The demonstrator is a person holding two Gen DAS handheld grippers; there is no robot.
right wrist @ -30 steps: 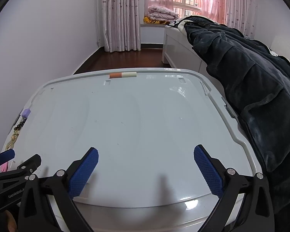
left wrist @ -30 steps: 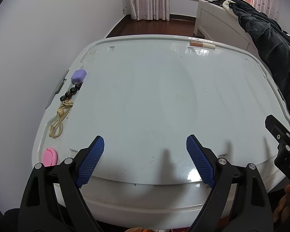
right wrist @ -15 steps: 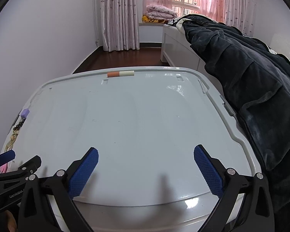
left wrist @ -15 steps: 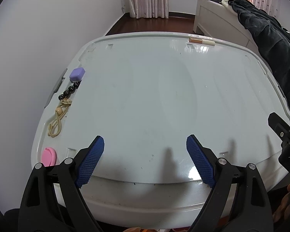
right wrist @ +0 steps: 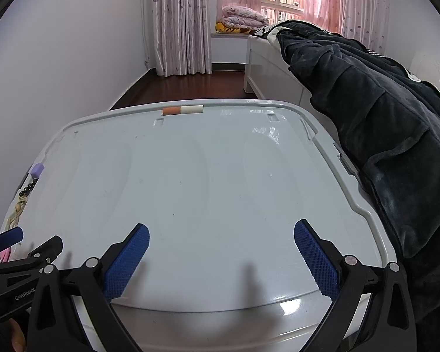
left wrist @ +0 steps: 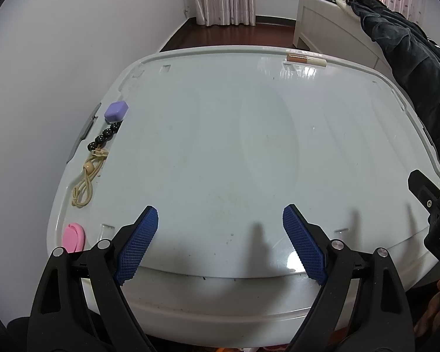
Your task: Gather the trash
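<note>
A white storage-box lid (left wrist: 220,152) serves as the work surface; it also shows in the right wrist view (right wrist: 208,182). An orange-and-cream stick (left wrist: 305,59) lies at its far edge, seen too in the right wrist view (right wrist: 182,110). Along the left edge lie a purple case (left wrist: 116,111), black beads (left wrist: 104,139), a beige elastic cord (left wrist: 86,182) and a pink round piece (left wrist: 73,237). My left gripper (left wrist: 220,246) is open and empty over the near edge. My right gripper (right wrist: 221,261) is open and empty beside it.
A dark fleece garment (right wrist: 381,135) hangs over a white bed (right wrist: 267,70) to the right and touches the lid's right rim. A white wall (left wrist: 58,58) stands close on the left. Dark wood floor (right wrist: 184,88) and curtains lie beyond.
Both grippers have moved slightly, so the view tilts down and the lid appears a little lower in frame. The objects on the lid have not moved. Both grippers stay open.
</note>
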